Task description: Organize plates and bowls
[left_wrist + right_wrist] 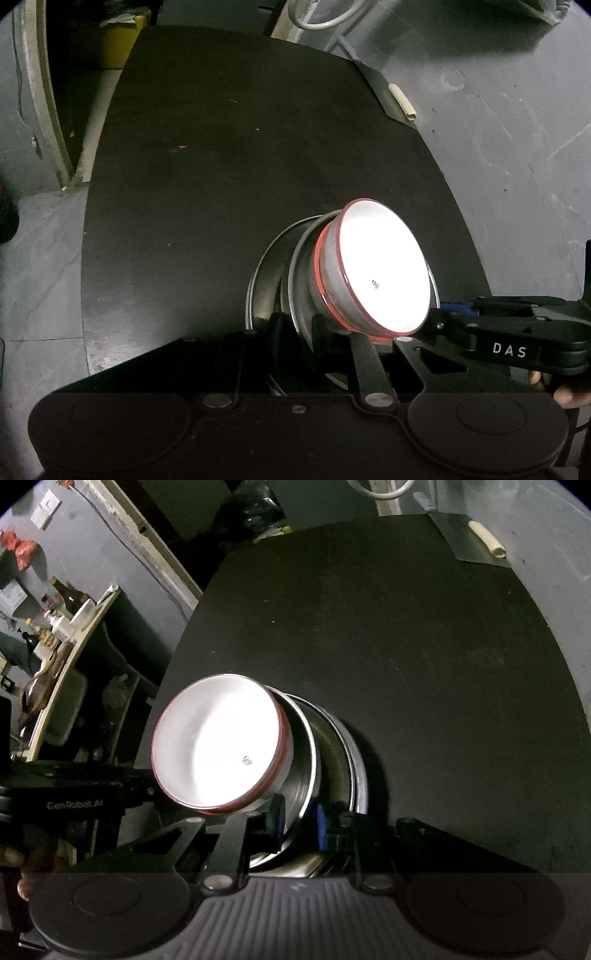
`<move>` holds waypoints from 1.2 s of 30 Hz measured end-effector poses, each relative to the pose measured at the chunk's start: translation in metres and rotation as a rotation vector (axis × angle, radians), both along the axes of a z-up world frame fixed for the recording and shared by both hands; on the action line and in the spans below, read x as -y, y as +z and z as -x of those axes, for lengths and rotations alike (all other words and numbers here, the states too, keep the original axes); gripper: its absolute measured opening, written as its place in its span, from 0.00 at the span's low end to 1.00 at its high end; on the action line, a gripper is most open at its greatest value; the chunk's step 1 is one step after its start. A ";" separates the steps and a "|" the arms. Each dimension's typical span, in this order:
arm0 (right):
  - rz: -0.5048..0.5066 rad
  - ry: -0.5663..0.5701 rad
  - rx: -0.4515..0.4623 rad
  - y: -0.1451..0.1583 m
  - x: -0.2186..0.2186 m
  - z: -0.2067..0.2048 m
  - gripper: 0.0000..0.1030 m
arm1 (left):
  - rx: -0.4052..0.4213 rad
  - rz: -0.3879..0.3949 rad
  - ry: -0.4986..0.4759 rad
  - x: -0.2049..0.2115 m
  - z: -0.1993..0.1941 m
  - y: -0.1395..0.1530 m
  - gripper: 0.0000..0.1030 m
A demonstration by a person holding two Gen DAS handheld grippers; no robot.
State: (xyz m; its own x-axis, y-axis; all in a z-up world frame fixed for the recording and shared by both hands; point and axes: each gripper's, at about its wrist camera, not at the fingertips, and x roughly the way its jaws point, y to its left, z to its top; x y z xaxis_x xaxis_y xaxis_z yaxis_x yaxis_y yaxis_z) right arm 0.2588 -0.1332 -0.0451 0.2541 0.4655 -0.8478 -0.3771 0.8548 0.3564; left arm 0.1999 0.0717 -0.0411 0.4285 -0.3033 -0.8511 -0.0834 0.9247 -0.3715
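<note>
A: What did the left wrist view give of the room?

B: A dark worktop (221, 166) over a grey floor, a yellow bin in the far corner. On the near part stood a nested stack: a white bowl (384, 269) with a red rim sat inside a steel bowl (299, 280), with another steel rim outside that. The left gripper (297, 343) had its jaws clenched on the steel bowl's near wall. The right gripper (436, 325) came in from the side at the white bowl's edge.

A: And the right wrist view?

B: Same worktop, a cluttered shelf off to the side. The white bowl (218, 746) lay in the steel bowl (325, 760). The right gripper (299, 823) was clamped on the steel rim, one pad inside, one outside.

A: How far along, then?

B: I'd judge the bowls were gathered into one stack, nearly seated. No plates showed, so those may remain.
</note>
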 end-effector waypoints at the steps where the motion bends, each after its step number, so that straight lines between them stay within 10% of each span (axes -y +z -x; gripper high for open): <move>1: 0.001 -0.002 0.001 0.000 0.001 0.001 0.19 | -0.001 -0.002 -0.005 0.001 0.000 0.000 0.16; 36: 0.006 0.011 0.047 0.003 0.007 0.014 0.23 | -0.001 -0.051 0.033 0.019 0.000 -0.004 0.16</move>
State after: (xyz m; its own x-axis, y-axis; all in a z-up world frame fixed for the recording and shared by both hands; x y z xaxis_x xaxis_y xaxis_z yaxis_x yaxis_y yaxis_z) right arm 0.2446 -0.1402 -0.0423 0.2886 0.4638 -0.8376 -0.4030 0.8524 0.3331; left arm 0.2001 0.0530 -0.0446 0.4369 -0.2452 -0.8655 -0.1147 0.9391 -0.3240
